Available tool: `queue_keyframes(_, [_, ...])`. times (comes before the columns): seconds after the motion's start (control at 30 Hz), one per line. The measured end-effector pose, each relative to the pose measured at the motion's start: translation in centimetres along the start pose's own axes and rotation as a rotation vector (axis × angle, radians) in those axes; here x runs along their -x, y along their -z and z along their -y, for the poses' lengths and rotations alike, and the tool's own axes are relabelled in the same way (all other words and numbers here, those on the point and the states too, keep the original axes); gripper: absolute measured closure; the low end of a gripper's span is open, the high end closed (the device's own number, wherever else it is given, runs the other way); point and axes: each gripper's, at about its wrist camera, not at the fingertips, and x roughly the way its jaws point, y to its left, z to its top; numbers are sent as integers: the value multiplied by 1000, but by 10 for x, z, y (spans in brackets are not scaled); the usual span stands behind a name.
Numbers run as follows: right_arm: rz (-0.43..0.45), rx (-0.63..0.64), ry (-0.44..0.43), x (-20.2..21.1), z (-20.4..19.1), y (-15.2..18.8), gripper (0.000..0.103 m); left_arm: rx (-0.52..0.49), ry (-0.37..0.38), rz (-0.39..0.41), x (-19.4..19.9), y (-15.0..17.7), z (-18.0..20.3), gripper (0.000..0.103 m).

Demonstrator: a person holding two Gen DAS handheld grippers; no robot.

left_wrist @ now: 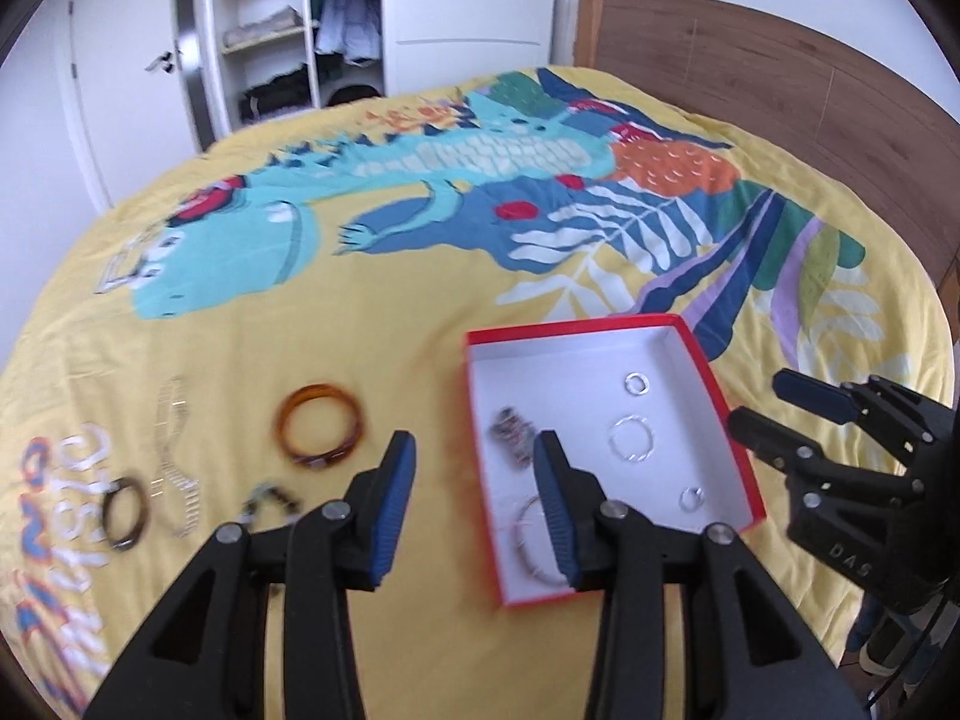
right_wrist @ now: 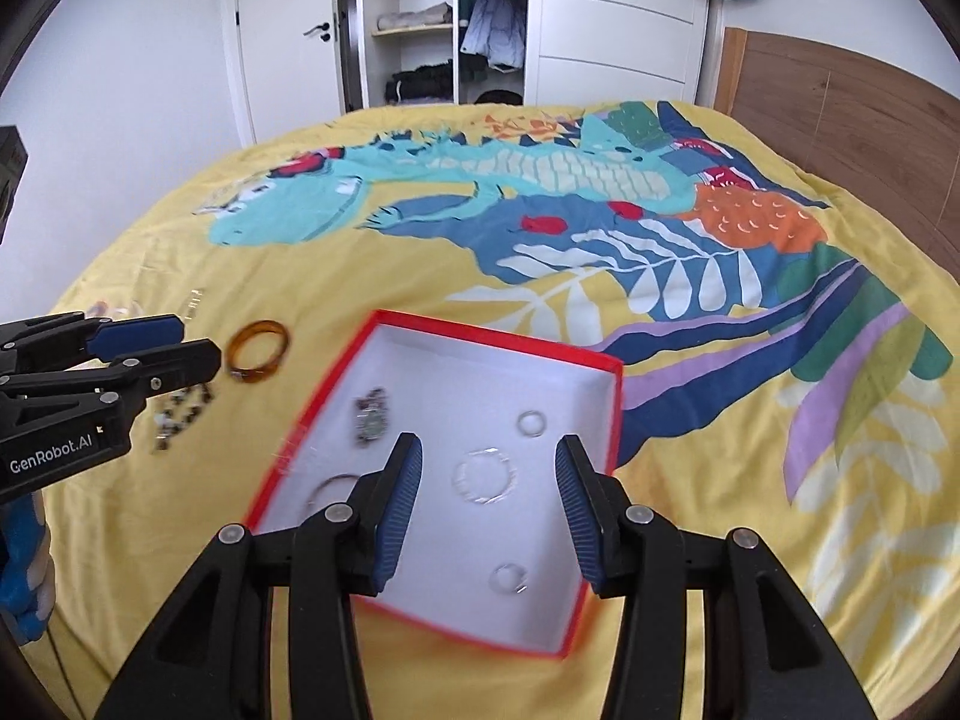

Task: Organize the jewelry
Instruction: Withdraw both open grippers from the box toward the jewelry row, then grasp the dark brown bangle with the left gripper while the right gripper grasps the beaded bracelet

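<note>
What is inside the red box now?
The red box holds three silver rings, a dark beaded piece and a thin bangle. The right gripper fingers cover some floor.

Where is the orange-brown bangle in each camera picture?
Left wrist view: the amber bangle lies on the yellow bedspread, left of centre, just beyond the left gripper.
Right wrist view: the amber bangle sits at the left, beside the left gripper.
Shared landmark: the red box lies to the bangle's right in both views.
</note>
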Motion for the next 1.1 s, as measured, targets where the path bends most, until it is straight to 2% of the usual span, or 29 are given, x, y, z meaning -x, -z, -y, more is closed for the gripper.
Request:
queue_keyframes(0.17, [21,2,-21,33,-30,8,57,20,-47,23,45,21,-25,61])
queue_keyframes(0.53, [64,39,-49,101,-87,27,53,93,-87,78,135,71,-72,61])
queue_keyframes(0.67, [102,61,-72,132,-106,30,53,133,-124,122,173,94,-88,61])
queue_keyframes(0.83, [153,95,-113,167,-131,33,53,226,-177,138,211,126,-133,61])
queue_keyframes(0.97, [150,120,-160,165,-151,32,53,299,-258,120,225,149,-179,61])
queue_keyframes(1.1, [109,144,-207,137,-171,24,53,382,-318,77,212,162,-226,61])
